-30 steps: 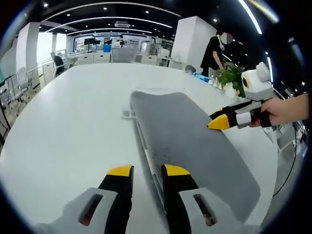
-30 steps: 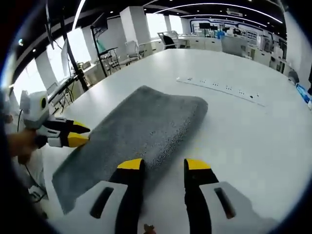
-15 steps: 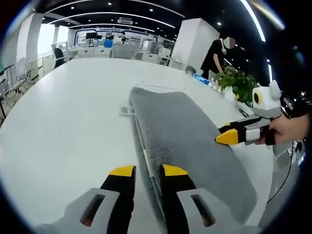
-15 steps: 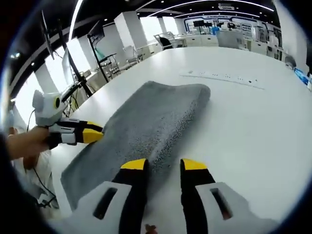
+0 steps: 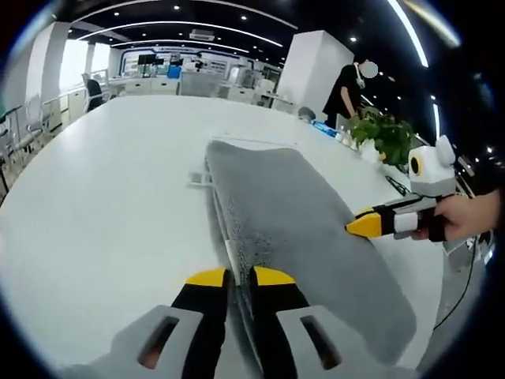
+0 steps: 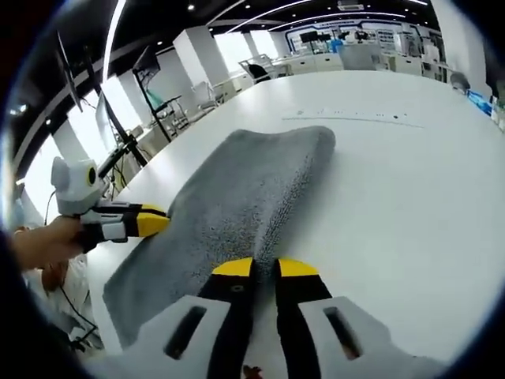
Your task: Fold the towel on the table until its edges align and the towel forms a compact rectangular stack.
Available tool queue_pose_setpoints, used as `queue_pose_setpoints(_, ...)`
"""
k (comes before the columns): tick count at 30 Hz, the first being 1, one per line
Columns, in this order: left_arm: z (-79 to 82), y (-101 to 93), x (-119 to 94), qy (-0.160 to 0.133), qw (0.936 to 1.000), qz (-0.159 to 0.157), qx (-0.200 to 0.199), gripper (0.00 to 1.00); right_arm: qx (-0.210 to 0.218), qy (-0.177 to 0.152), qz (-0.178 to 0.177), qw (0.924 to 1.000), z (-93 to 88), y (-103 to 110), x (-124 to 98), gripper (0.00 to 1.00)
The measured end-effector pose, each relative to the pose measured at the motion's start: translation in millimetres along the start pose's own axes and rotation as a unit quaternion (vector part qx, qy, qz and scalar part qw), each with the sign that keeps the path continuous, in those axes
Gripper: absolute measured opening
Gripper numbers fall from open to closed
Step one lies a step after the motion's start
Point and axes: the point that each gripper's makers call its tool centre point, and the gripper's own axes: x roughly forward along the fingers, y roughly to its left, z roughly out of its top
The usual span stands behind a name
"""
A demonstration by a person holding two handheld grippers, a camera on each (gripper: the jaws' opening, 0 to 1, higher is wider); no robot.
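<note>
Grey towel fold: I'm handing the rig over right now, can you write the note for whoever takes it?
Left tongs: nearly shut on one long edge of the grey terry towel.
Right tongs: nearly shut on the opposite long edge.
Towel lies flat as a long folded strip on the white table.
Done: lengthwise fold, edges roughly aligned.
Left: probably confirm both grips, then fold the strip across its length into a compact rectangle.

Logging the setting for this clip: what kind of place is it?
Probably an open-plan office or lab: a big white table carrying a grey towel, rows of desks and chairs behind, and ceiling light strips overhead.
</note>
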Motion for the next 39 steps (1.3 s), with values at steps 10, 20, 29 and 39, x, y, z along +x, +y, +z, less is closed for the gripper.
queue_pose_setpoints(10, -4.7, -44.2, 11.5, 0.010, 0.9995, -0.026, 0.014, 0.09, -0.004, -0.006, -0.026, 0.9996, -12.2, -34.6, -28.6, 0.06)
queue_pose_setpoints(20, -10.2, -108.0, 27.8, 0.027, 0.9985, -0.037, 0.030, 0.09, 0.007, -0.008, -0.062, 0.9980, -31.0, -79.4, -70.5, 0.06)
queue_pose_setpoints(29, -12.6, -145.9, 38.9, 0.041, 0.9973, -0.037, 0.048, 0.08, 0.012, -0.010, -0.083, 0.9965, -43.9, -107.3, -99.3, 0.06)
queue_pose_setpoints(39, -6.9, -143.2, 35.0, 0.014, 0.9979, -0.009, 0.063, 0.10, -0.017, -0.017, -0.058, 0.9980, -40.3, -103.6, -103.3, 0.09)
